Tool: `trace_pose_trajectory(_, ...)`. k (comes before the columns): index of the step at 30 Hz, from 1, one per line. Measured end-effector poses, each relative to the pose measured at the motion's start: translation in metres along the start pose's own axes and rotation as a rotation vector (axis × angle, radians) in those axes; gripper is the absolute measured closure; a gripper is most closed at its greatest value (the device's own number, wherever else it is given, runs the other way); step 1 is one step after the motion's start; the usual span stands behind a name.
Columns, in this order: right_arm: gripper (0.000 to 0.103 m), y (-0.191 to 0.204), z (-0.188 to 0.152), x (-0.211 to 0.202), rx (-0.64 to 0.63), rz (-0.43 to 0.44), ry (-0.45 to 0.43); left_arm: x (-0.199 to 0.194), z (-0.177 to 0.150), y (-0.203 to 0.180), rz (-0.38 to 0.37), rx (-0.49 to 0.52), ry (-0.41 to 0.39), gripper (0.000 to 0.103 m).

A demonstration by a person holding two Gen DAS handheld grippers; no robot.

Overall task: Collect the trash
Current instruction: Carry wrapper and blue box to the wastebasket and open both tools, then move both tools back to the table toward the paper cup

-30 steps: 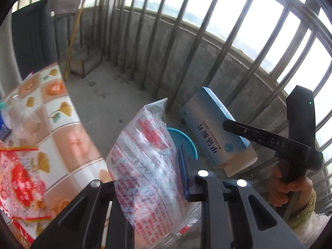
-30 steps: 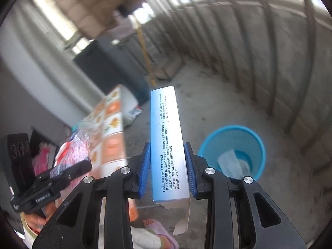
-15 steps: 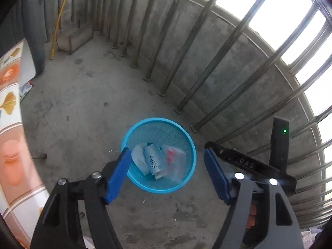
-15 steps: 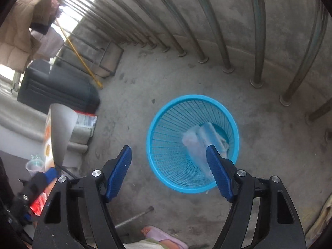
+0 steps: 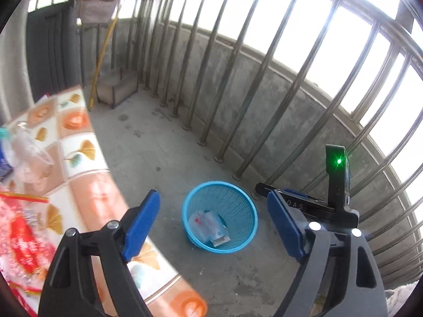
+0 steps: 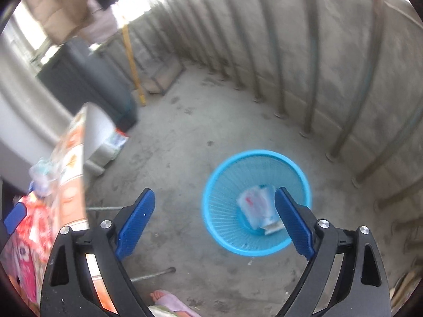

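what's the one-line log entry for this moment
left gripper: opening, empty | right gripper: opening, empty | basket: on floor, bag and box inside | table: more trash left

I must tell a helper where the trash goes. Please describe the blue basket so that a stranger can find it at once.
Look at the bare concrete floor below the metal railing. Between the railing's posts and the tiled tabletop stands a round blue basket, the only bright blue thing on the floor. Its wall is an open mesh, and a crumpled clear bag lies inside.
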State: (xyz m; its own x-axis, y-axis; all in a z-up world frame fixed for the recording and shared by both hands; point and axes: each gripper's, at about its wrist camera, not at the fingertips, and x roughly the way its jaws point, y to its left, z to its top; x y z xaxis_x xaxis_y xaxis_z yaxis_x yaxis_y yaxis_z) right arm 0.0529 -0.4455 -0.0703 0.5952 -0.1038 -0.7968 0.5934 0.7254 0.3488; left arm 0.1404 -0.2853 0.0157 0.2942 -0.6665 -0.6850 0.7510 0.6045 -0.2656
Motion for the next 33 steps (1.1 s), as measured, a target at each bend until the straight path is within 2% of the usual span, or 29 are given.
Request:
trace_pose_trajectory(6, 0.015, 0.05, 0.0, -0.018, -0.109, 0.127, -0.006, -0.069, -0.02, 0.033, 0.129, -0.006, -0.144, 0.017)
trace_pose_trajectory(19, 0.015, 0.164, -0.011, -0.036, -0.302, 0.361, 0.053, -0.214, -0.104, 0.167, 0.416, -0.25, -0.403, 0.017)
trace_pose_trajectory(25, 0.015, 0.226, -0.013, -0.027, -0.364, 0.463, 0.104, -0.245, -0.126, 0.227, 0.493, -0.377, -0.445, 0.017)
trace_pose_trajectory(31, 0.017, 0.274, -0.006, -0.01, -0.378, 0.548, 0.156, -0.232, -0.125, 0.255, 0.516, -0.363, -0.402, 0.017)
trace_pose_trajectory(33, 0.019, 0.286, -0.004, -0.004, -0.372, 0.561, 0.175, -0.224, -0.121, 0.263, 0.532, -0.354, -0.382, 0.02)
